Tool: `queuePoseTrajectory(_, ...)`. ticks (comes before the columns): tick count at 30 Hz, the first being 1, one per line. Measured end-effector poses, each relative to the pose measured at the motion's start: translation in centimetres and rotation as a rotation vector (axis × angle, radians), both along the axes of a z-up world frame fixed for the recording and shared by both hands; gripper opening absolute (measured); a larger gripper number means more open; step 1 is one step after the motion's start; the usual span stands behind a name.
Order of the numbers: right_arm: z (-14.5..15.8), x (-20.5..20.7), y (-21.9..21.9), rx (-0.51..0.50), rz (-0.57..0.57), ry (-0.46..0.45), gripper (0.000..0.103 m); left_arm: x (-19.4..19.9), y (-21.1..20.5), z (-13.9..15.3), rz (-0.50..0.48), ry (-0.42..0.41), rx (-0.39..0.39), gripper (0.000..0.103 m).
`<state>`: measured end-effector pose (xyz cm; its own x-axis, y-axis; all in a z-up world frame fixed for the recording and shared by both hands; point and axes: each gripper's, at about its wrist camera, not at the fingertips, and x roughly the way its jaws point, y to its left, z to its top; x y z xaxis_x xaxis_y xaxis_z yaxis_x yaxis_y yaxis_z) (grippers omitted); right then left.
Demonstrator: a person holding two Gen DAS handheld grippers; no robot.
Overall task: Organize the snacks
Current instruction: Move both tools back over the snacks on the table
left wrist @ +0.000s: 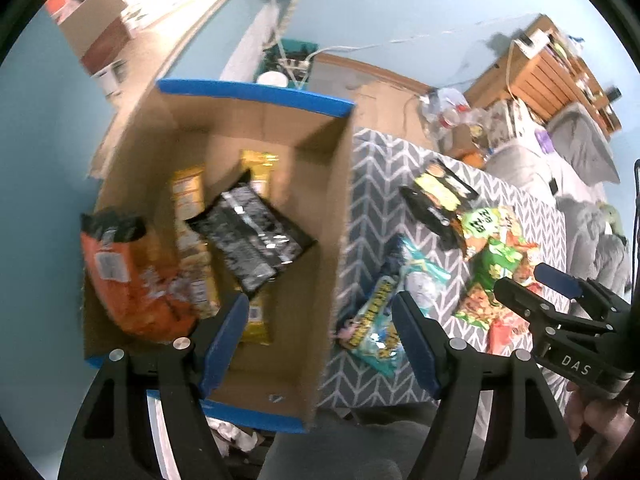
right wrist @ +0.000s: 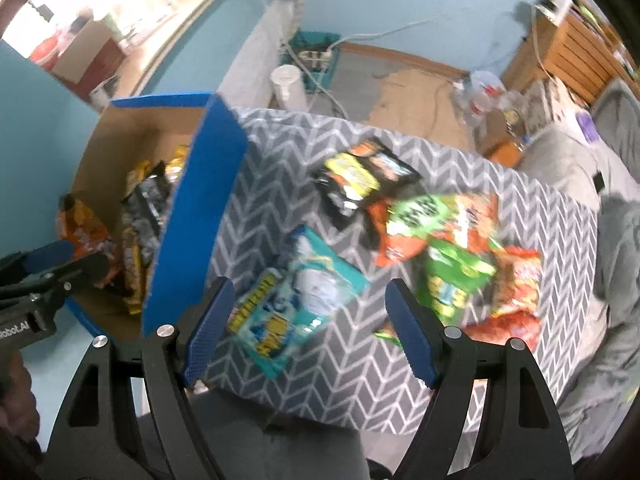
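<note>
A cardboard box (left wrist: 336, 184) with blue-taped rims stands left of a grey chevron cloth surface (left wrist: 372, 184). Inside lie an orange chip bag (left wrist: 128, 280), a black packet (left wrist: 252, 236) and yellow packets (left wrist: 188, 196). My left gripper (left wrist: 320, 336) is open and empty above the box's near right part. On the cloth lie a teal and yellow packet (right wrist: 280, 312), a black and yellow bag (right wrist: 356, 184), green bags (right wrist: 452, 276) and red-orange bags (right wrist: 516, 292). My right gripper (right wrist: 308, 328) is open and empty above the teal packet. The box (right wrist: 200, 208) also shows at the left in the right wrist view.
A blue wall, a white cylinder (right wrist: 288, 84) and cables with a power strip (right wrist: 316, 56) lie beyond the cloth. A wooden shelf (right wrist: 576, 48) stands at the far right. Grey fabric (right wrist: 616, 232) lies right of the cloth. Clutter of plastic bottles (right wrist: 484, 96) sits on the floor.
</note>
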<state>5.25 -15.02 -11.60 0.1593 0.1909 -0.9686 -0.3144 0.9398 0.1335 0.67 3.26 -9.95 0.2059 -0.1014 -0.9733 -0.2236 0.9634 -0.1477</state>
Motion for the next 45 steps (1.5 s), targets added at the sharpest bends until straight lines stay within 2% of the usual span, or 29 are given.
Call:
queuePoseTrajectory(8,-0.6,-0.4,-5.5,-0.015,-0.107,0.013,0.078,1.1,-4.0,-0.5,-0.086,0.016,-0.013,0.075)
queuePoseTrajectory(15,-1.7,-0.9,-9.9,-0.016,-0.193,0.032,0.078,1.8,-7.0,-2.1,-0.148,0.057,-0.012,0.076)
queuePoseTrajectory(25,-5.9,-1.0,-14.4,0.029,-0.277,0.093,0.078,2.7,-9.6,-6.1,-0.195,0.129,-0.010,0.078)
queuePoseTrajectory(31,-8.3,0.2,-14.6,0.058,-0.295,0.122,0.078,3.3,-9.9,-8.5,-0.167,0.163,-0.037,0.080)
queuePoseTrajectory(40,-11.3,1.6,-13.0,-0.004,-0.267,0.126,0.078,3.4,-10.4,-10.9,-0.194,0.176,0.010,0.081)
queuePoseTrajectory(45,-12.5,1.9,-12.1,-0.042,-0.257,0.115,0.078,3.0,-10.6,-11.6,-0.220,0.178,-0.004,0.082)
